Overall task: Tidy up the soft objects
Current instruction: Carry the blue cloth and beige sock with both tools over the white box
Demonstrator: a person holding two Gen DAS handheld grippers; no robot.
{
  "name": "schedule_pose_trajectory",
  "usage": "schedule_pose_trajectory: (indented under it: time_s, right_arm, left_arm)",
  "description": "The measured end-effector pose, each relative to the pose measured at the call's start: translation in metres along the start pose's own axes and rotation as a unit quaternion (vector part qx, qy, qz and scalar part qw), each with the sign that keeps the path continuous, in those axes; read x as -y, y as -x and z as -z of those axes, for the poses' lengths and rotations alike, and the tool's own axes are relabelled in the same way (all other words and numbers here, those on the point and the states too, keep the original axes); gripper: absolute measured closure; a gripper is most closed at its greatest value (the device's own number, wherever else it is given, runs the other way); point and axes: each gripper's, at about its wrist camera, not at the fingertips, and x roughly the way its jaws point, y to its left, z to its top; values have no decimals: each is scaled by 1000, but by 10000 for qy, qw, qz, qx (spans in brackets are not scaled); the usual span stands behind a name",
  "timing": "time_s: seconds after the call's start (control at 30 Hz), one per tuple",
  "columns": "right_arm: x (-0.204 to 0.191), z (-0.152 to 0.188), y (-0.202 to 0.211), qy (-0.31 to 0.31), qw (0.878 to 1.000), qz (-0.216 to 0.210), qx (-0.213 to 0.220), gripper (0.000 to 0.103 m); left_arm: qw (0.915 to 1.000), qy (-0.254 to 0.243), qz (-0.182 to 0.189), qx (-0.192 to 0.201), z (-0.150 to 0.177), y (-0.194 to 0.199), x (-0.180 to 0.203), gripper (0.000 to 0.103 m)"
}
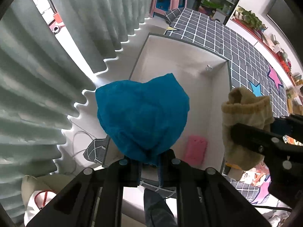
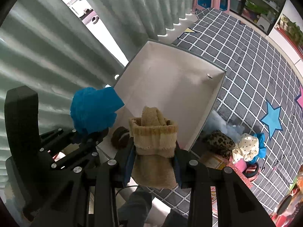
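Note:
My left gripper (image 1: 149, 165) is shut on a bunched blue cloth (image 1: 142, 115), which hangs over the left edge of a white open box (image 1: 189, 60). In the right wrist view the same blue cloth (image 2: 92, 109) and left gripper (image 2: 89, 138) sit at the left of the white box (image 2: 170, 71). My right gripper (image 2: 154, 158) is shut on a rolled tan sock (image 2: 153, 138) above the box's near end. From the left wrist the tan sock (image 1: 246, 113) and right gripper (image 1: 251, 134) show at the right. A pink item (image 1: 196, 149) and a dark brown roll (image 2: 119, 138) lie inside the box.
The box stands on a grey checked mat (image 2: 246, 60) with star prints. Beside it lie a leopard-print piece (image 2: 219, 141), a white dotted cloth (image 2: 246, 147) and a grey fluffy thing (image 2: 225, 126). Pale green curtains (image 1: 47, 75) hang on the left. A pink stool (image 1: 168, 0) stands far back.

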Motion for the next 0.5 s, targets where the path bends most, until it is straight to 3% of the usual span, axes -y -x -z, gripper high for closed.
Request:
schedule_pose_trajectory:
  time_s: [0.5]
  right_arm:
    - [2,-1,-7,4,9999,-8,-102,66]
  left_arm:
    - [10000,-1,-36,-41,-1,-3,-1,89]
